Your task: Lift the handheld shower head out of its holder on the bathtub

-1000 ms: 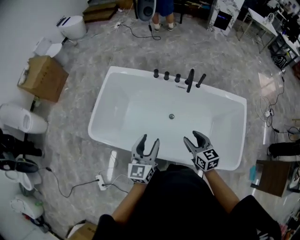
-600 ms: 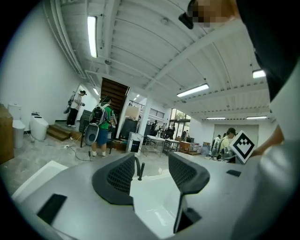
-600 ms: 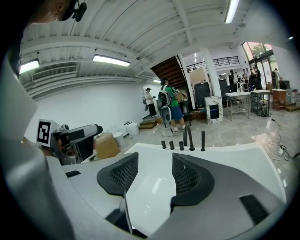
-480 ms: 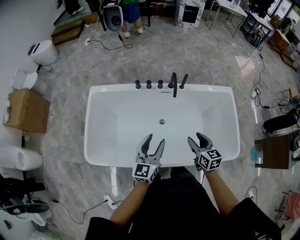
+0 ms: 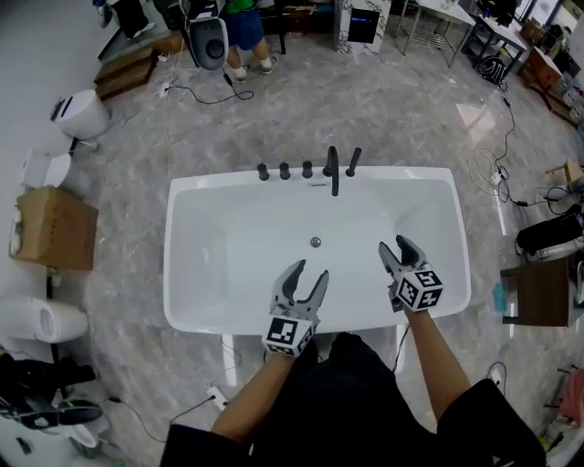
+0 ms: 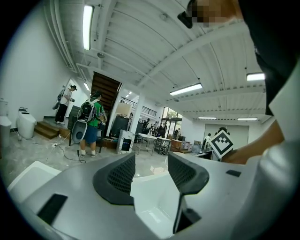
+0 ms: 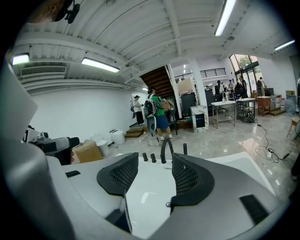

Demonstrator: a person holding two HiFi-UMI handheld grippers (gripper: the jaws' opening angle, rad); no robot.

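A white bathtub [image 5: 192,196] fills the middle of the head view. On its far rim stand three black knobs [image 5: 285,171], a curved black spout [image 5: 333,170] and, to the right, the black handheld shower head [image 5: 352,161] upright in its holder. The right gripper view shows the shower head [image 7: 185,149] beyond the spout [image 7: 164,148]. My left gripper [image 5: 306,274] hangs open over the near rim with nothing in it. My right gripper [image 5: 395,245] is open over the tub's right half, well short of the fixtures. Both are empty: left gripper [image 6: 151,159], right gripper [image 7: 155,159].
The drain [image 5: 315,242] sits mid-tub. A cardboard box [image 5: 50,228] and toilets [image 5: 82,109] stand on the marble floor at the left. A person [image 5: 242,27] stands beyond the tub. A brown side table [image 5: 534,292] is at the right, with cables around it.
The head view has tilted, so the tub sits squarer in frame. My right gripper has moved forward and right over the tub. The left gripper has shifted slightly right.
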